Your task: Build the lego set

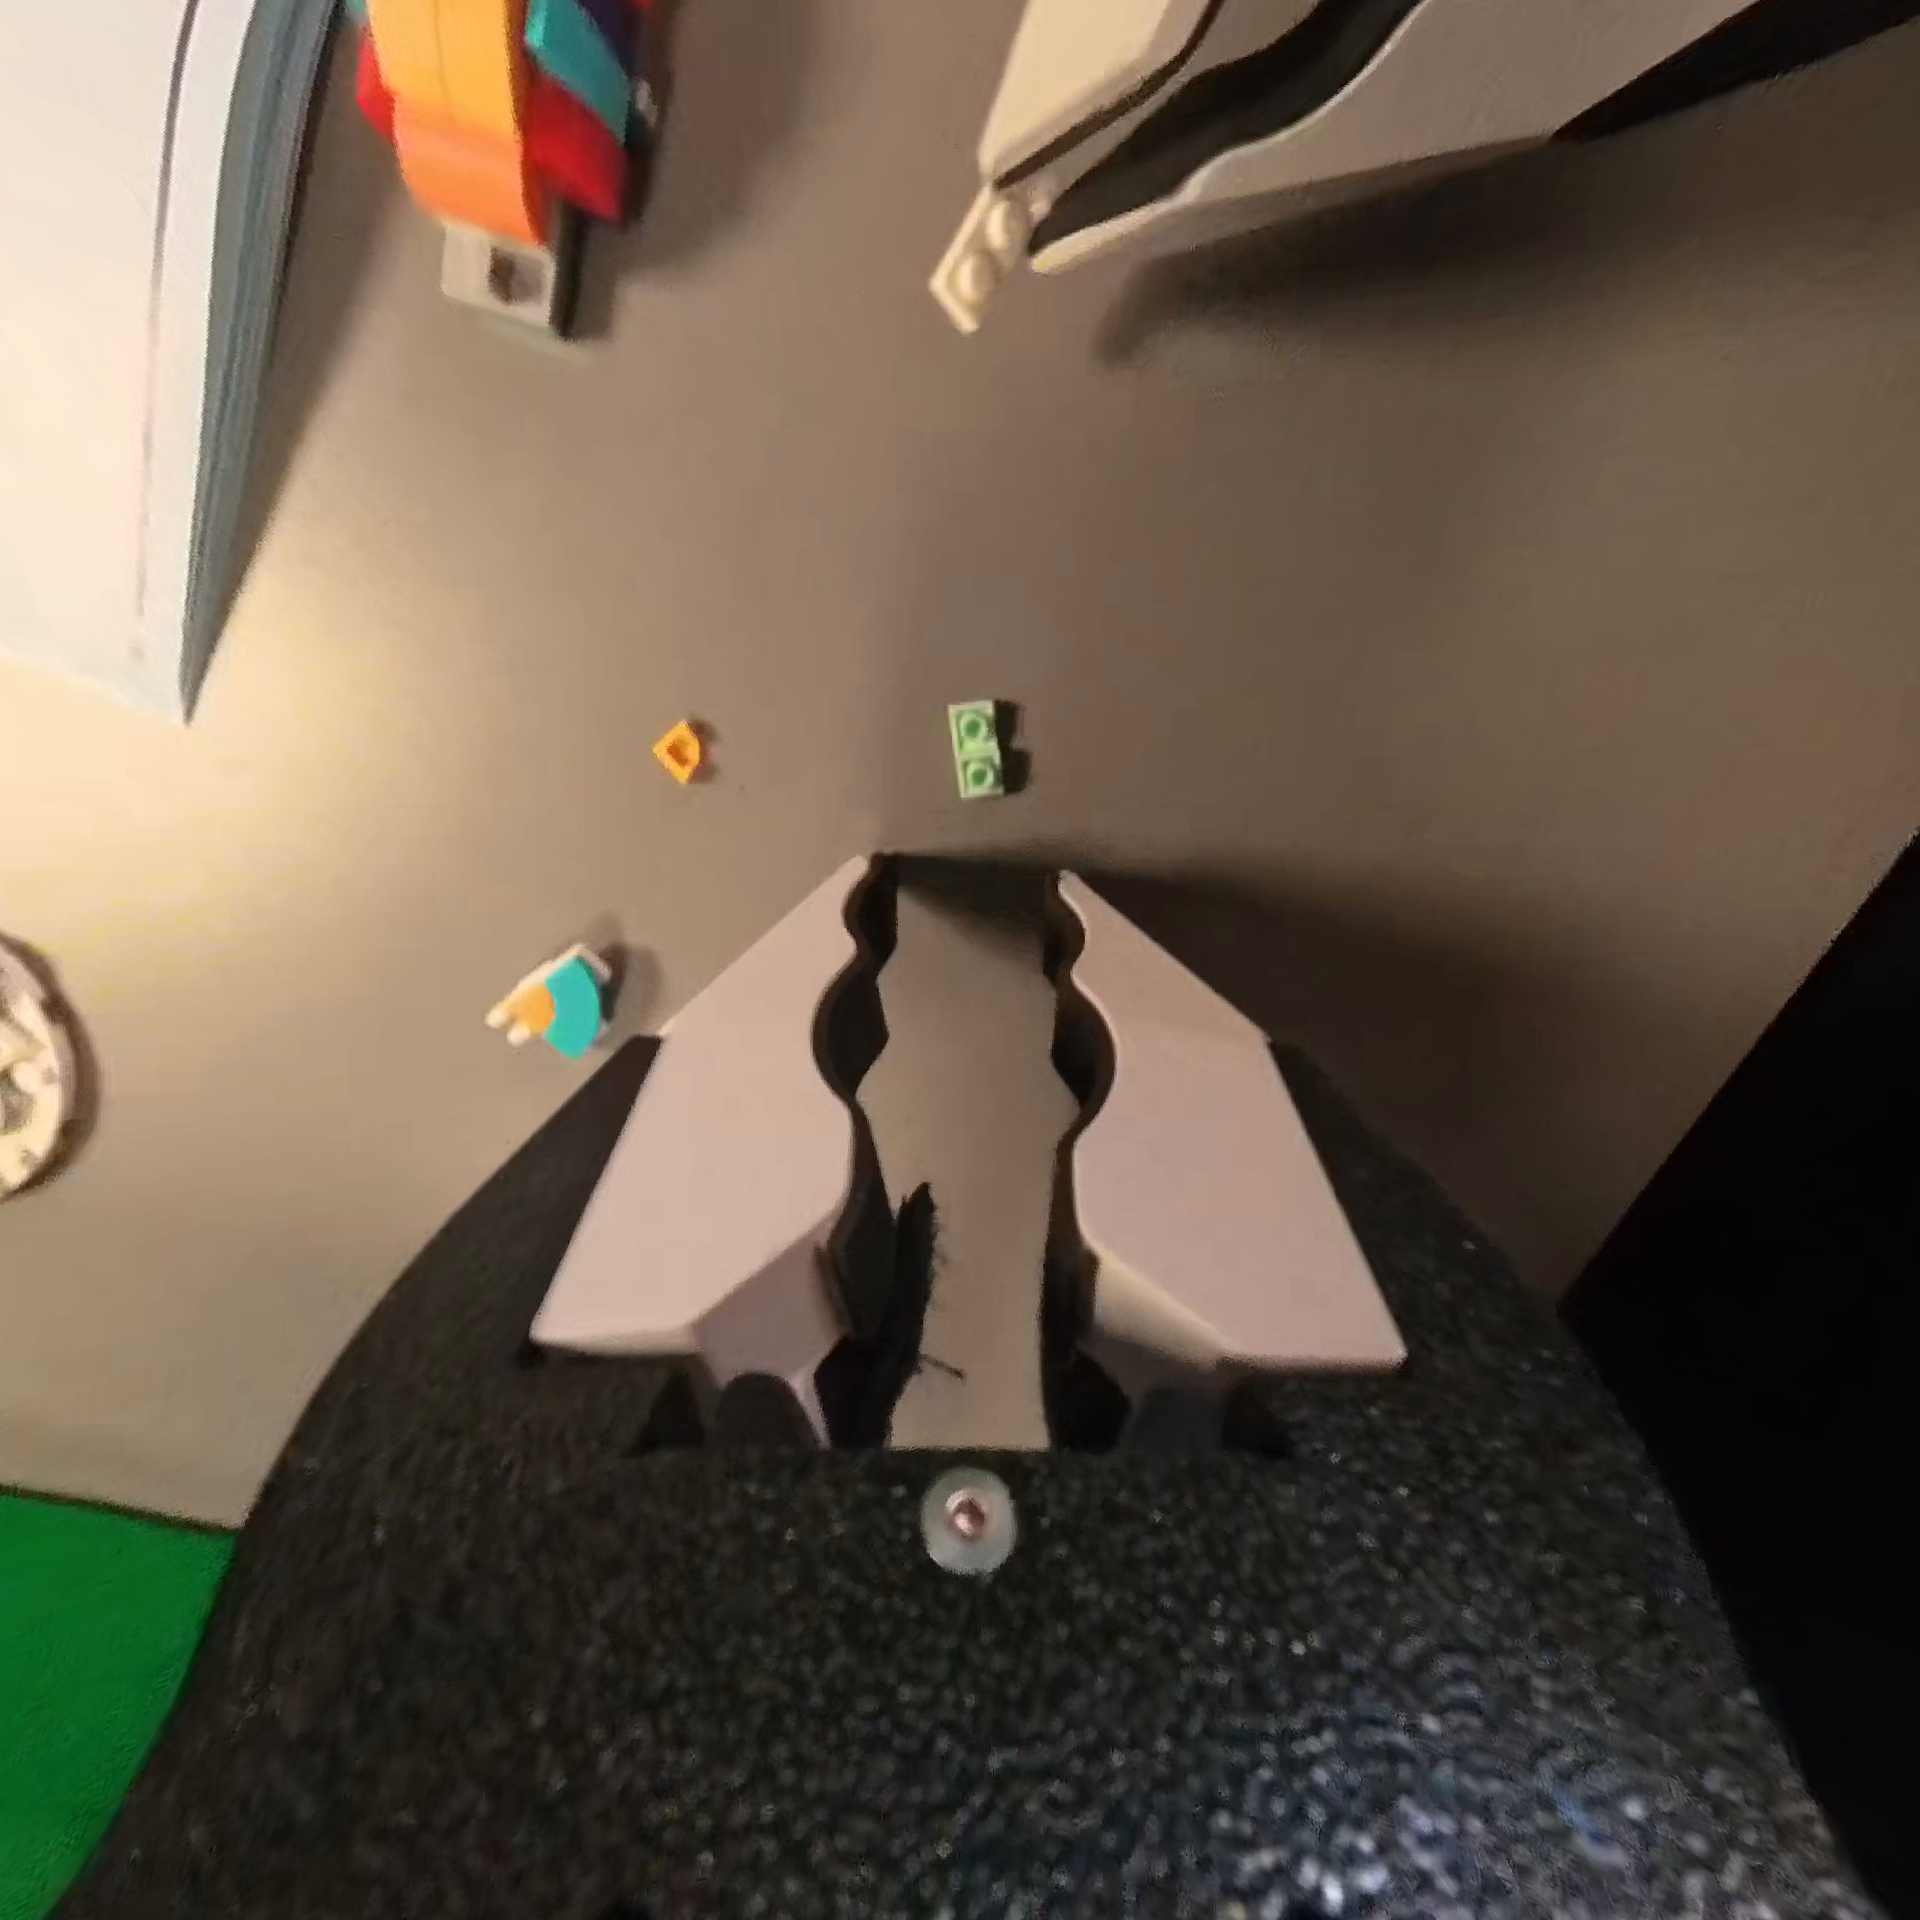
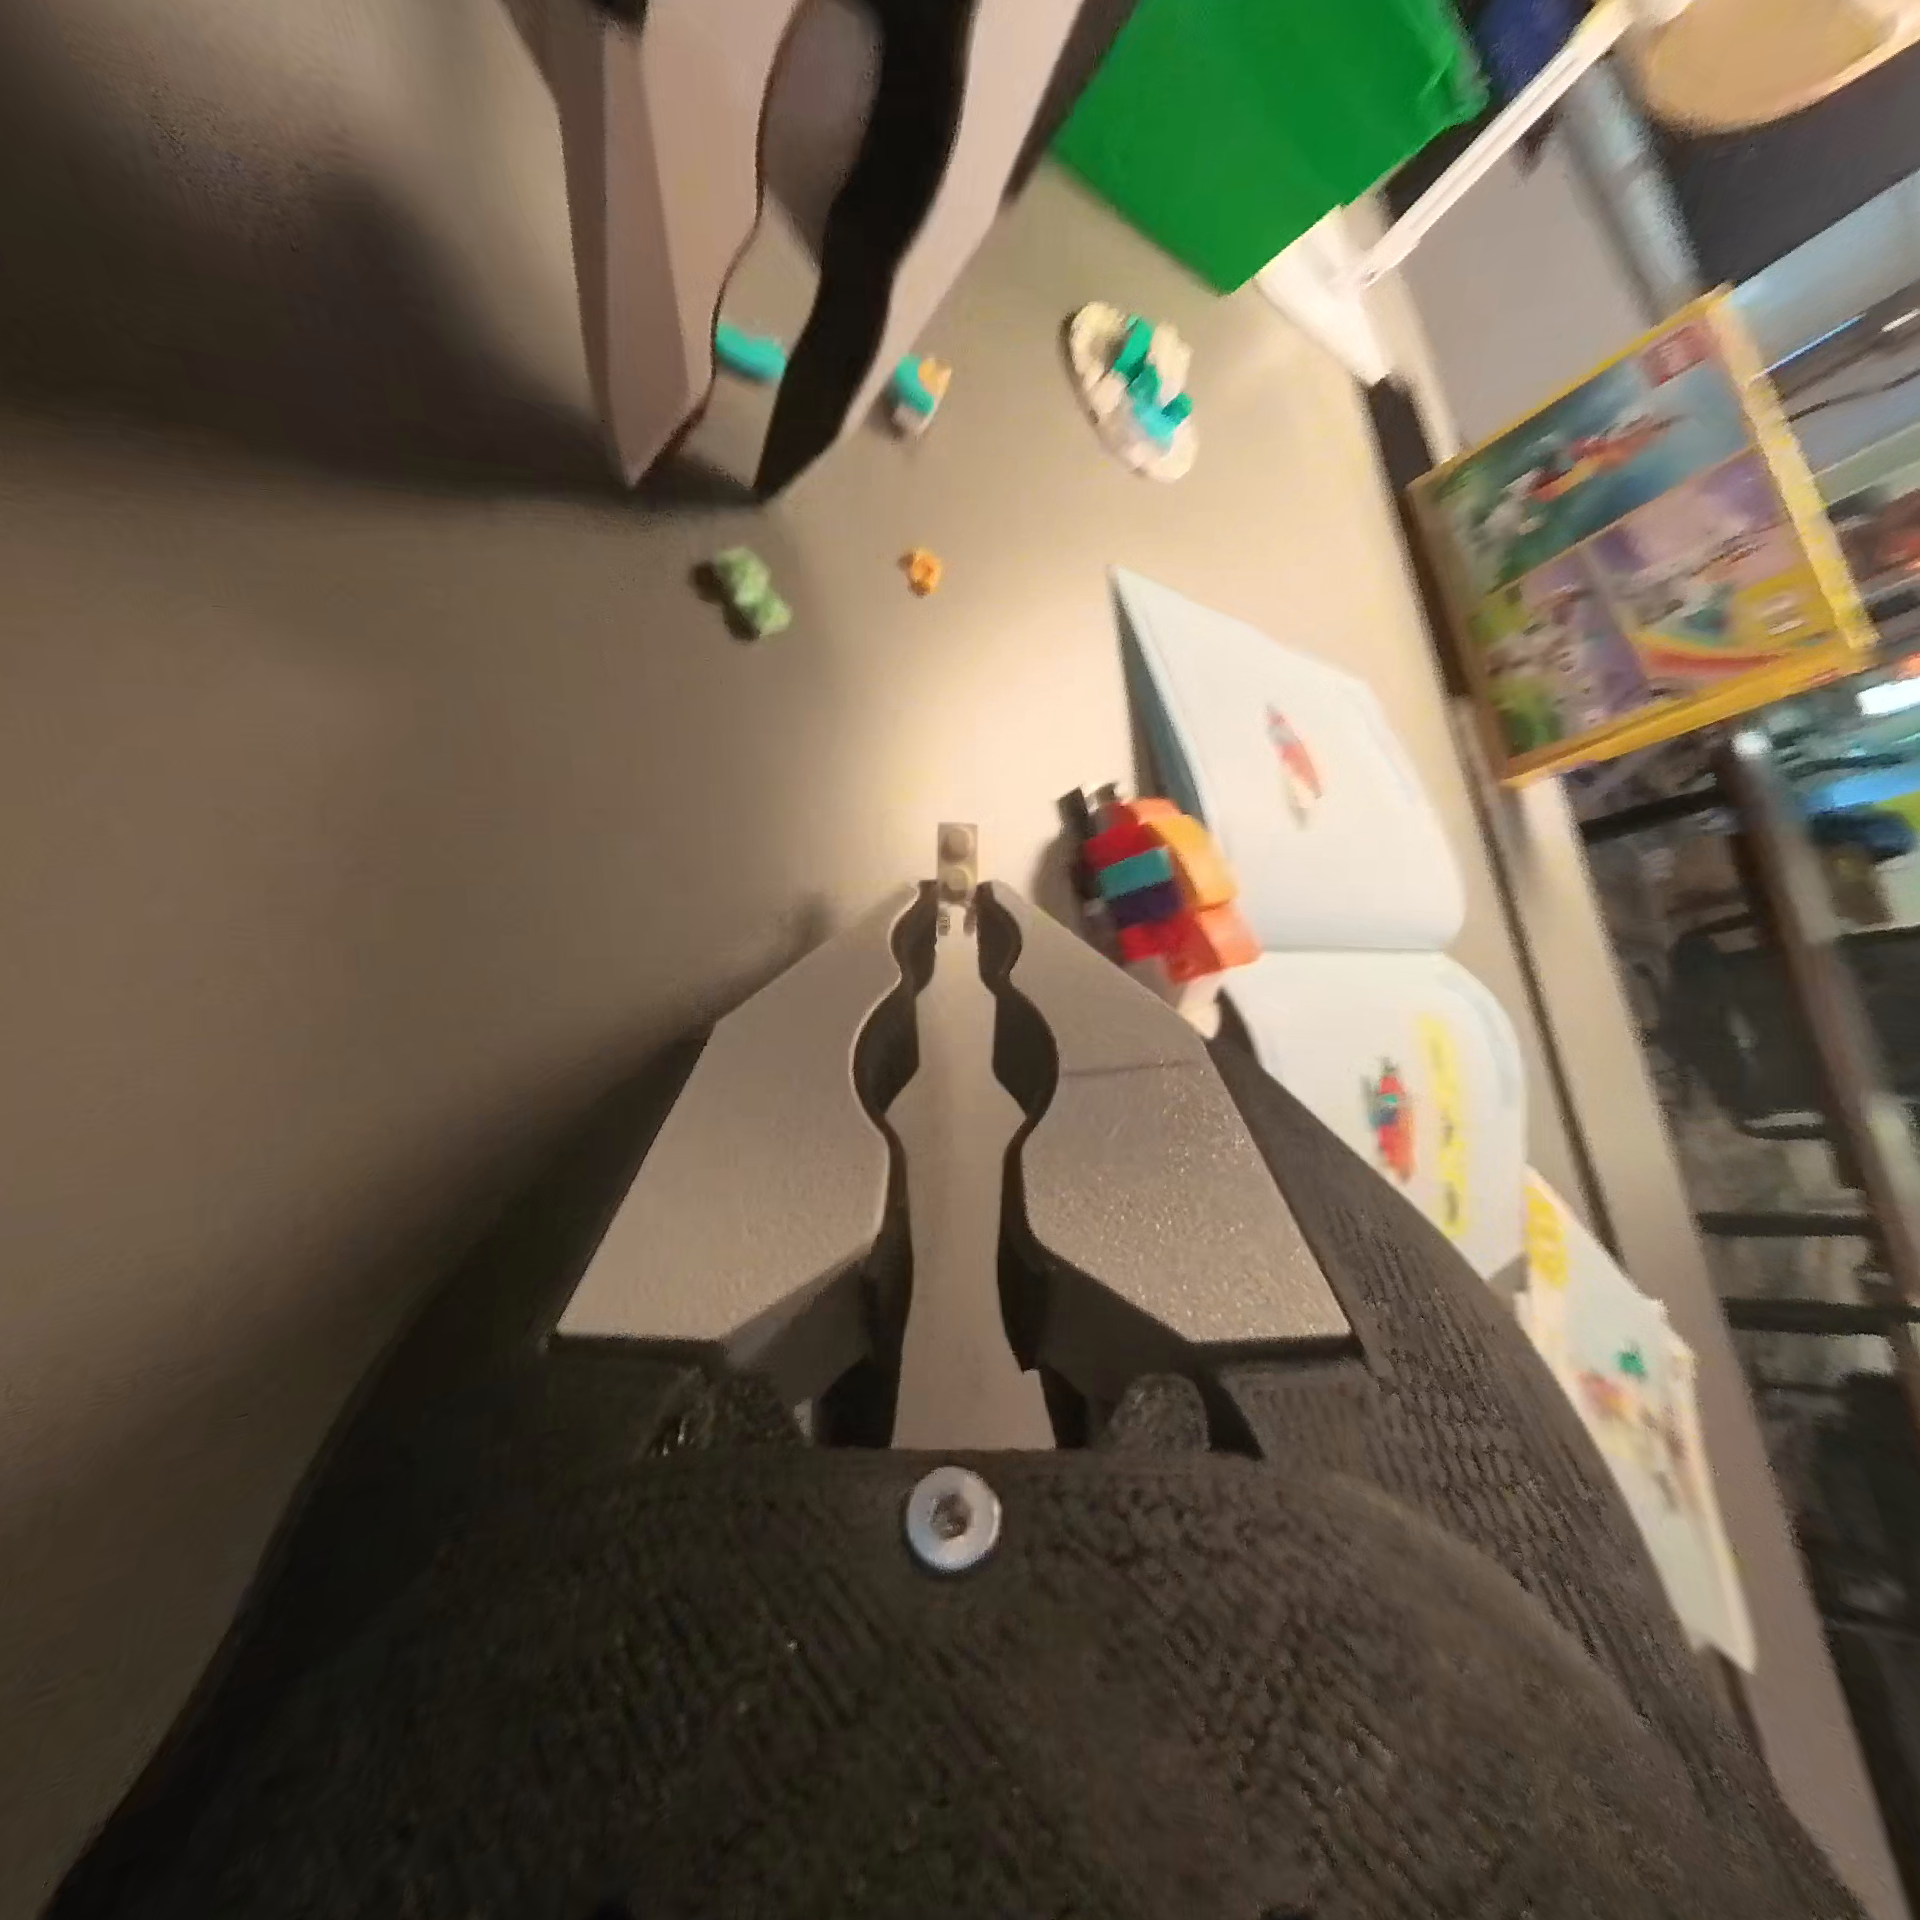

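We're pinching a thin grey plate point(image 2: 957, 868) by its near end in the right claw point(image 2: 957, 902), just beside the colourful half-built model point(image 2: 1148, 894) on the table point(image 2: 416, 727). It's light, stiff and slick, so we're thinking the short edges are the place to grip, or it'll probably twist out. The left claw point(image 1: 971, 868) is hanging spread and empty, well away from the model, near a loose green plate point(image 1: 978, 751).

You see warm light pooling on the grey table point(image 2: 416, 831), with a dark metal rack point(image 2: 1787, 1195) beyond its far edge.
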